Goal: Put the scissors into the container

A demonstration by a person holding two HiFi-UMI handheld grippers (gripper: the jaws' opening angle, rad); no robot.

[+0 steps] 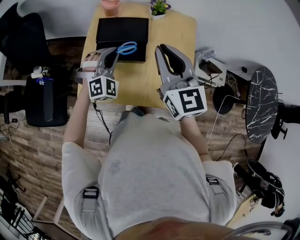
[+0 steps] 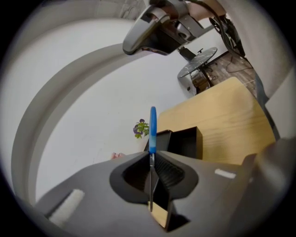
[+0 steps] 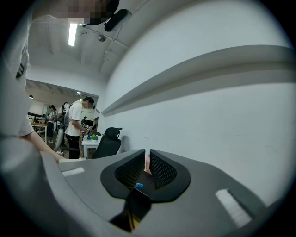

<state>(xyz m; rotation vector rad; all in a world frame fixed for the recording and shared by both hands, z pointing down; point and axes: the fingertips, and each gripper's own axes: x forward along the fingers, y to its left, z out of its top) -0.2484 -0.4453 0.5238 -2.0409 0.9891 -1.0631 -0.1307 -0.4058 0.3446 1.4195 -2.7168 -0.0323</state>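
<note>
Blue-handled scissors [image 1: 127, 48] are held in my left gripper [image 1: 114, 51], which is shut on the blades. Their handles stick out over the near edge of the black container [image 1: 122, 29]. In the left gripper view the scissors [image 2: 152, 126] stand edge-on between the jaws of the left gripper [image 2: 151, 156], with the blue handle pointing up. The open black container [image 2: 186, 140] lies just beyond on the wooden table. My right gripper [image 1: 162, 49] hovers above the table to the right of the container. The right gripper [image 3: 148, 159] is shut with nothing between its jaws.
A small potted plant [image 1: 159, 7] stands at the table's far edge beside the container, and a pink cup [image 1: 111, 5] is at the far left. The wooden table [image 1: 176, 33] is bare at the right. A black office chair [image 1: 44, 101] stands left of the table, and a person [image 3: 76, 122] stands far off.
</note>
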